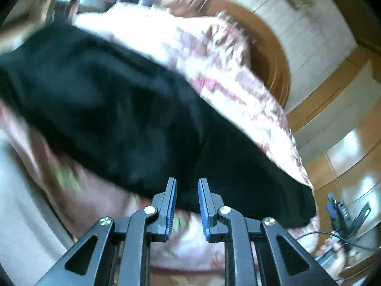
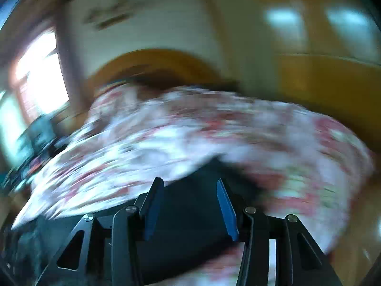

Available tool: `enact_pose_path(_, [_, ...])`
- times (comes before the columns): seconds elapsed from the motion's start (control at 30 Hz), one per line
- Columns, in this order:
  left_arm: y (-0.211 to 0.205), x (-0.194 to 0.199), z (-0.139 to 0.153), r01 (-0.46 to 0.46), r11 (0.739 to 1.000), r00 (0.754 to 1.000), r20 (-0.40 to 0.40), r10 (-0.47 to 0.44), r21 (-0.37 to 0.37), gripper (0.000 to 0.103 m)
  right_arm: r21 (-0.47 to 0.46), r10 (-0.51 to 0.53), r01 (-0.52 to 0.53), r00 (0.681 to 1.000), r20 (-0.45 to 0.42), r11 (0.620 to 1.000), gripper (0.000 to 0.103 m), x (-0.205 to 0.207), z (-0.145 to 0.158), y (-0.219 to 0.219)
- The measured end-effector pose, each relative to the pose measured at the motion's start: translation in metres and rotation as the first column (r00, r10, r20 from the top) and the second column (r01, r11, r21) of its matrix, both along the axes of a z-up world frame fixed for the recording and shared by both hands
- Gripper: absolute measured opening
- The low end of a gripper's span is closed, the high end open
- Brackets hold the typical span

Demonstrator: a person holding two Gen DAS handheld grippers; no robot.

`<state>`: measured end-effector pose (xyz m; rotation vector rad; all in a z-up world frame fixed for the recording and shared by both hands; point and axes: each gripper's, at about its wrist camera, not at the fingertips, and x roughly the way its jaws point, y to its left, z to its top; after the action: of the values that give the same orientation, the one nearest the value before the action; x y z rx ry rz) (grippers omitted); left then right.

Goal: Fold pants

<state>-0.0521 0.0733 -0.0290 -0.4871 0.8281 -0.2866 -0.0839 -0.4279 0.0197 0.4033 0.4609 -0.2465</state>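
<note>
One pair of black soft-fabric pants (image 1: 123, 109) is seen, laid as a long dark band across one bed w/ a pink-and-white floral cover (image 1: 238, 90). The fabric looks matte, lightly creased; detail is lost to blur. Two black grippers w/ blue pads are counted. Left gripper (image 1: 187, 186): jaws parted a little, nothing clamped, pants edge just beyond the tips. Right gripper (image 2: 190, 186): jaws set wider, dark cloth seen beneath, not pinched.

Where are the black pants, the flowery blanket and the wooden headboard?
pants (image 1: 114, 109): left wrist view, middle of the cloth.
blanket (image 1: 228, 88): left wrist view, top beside the pants.
headboard (image 1: 271, 54): left wrist view, curved front.
</note>
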Motion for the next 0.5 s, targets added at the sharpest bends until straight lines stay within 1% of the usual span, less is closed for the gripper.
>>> enact_pose_path(0.07, [0.007, 0.009, 0.009, -0.025, 0.999, 0.999, 0.041, 0.024, 0.027, 0.018, 0.059, 0.153, -0.151, 0.988, -0.033, 0.987, 0.048, 0.032, -0.006, 0.024])
enact_pose_path(0.1, [0.009, 0.017, 0.009, -0.036, 0.999, 0.999, 0.037, 0.035, 0.036, 0.018, 0.082, 0.226, -0.222, 0.973, -0.052, 0.972, 0.048, 0.049, -0.010, 0.039])
enact_pose_path(0.17, [0.019, 0.042, 0.005, -0.063, 0.997, 0.998, 0.007, 0.063, 0.040, 0.019, 0.120, 0.364, -0.354, 0.928, -0.077, 0.928, 0.048, 0.082, -0.016, 0.074])
enact_pose_path(0.2, [0.025, 0.054, 0.001, -0.063, 0.997, 0.998, -0.018, 0.064, 0.044, 0.019, 0.151, 0.447, -0.432, 0.891, -0.079, 0.889, 0.048, 0.104, -0.018, 0.097])
enact_pose_path(0.23, [0.036, 0.063, -0.003, -0.086, 0.994, 0.995, -0.044, 0.089, 0.062, 0.019, 0.158, 0.488, -0.472, 0.868, -0.087, 0.867, 0.048, 0.115, -0.019, 0.113])
enact_pose_path(0.3, [0.055, 0.077, -0.011, -0.109, 0.992, 0.990, -0.081, 0.115, 0.070, 0.020, 0.181, 0.605, -0.582, 0.789, -0.109, 0.793, 0.048, 0.155, -0.019, 0.152])
enact_pose_path(0.33, [0.066, 0.083, -0.014, -0.133, 0.989, 0.986, -0.090, 0.139, 0.064, 0.020, 0.202, 0.650, -0.624, 0.752, -0.109, 0.755, 0.048, 0.173, -0.019, 0.167])
enact_pose_path(0.37, [0.078, 0.091, -0.016, -0.168, 0.984, 0.981, -0.089, 0.173, 0.060, 0.021, 0.215, 0.673, -0.644, 0.730, -0.115, 0.735, 0.048, 0.188, -0.020, 0.182])
enact_pose_path(0.4, [0.089, 0.098, -0.018, -0.190, 0.980, 0.977, -0.087, 0.195, 0.064, 0.021, 0.222, 0.687, -0.655, 0.716, -0.124, 0.722, 0.048, 0.198, -0.023, 0.196])
enact_pose_path(0.43, [0.097, 0.103, -0.019, -0.210, 0.975, 0.972, -0.090, 0.216, 0.071, 0.022, 0.237, 0.705, -0.668, 0.696, -0.137, 0.705, 0.048, 0.218, -0.024, 0.213])
enact_pose_path(0.5, [0.118, 0.116, -0.023, -0.273, 0.959, 0.954, -0.105, 0.281, 0.078, 0.022, 0.242, 0.718, -0.678, 0.675, -0.170, 0.694, 0.048, 0.246, -0.028, 0.236])
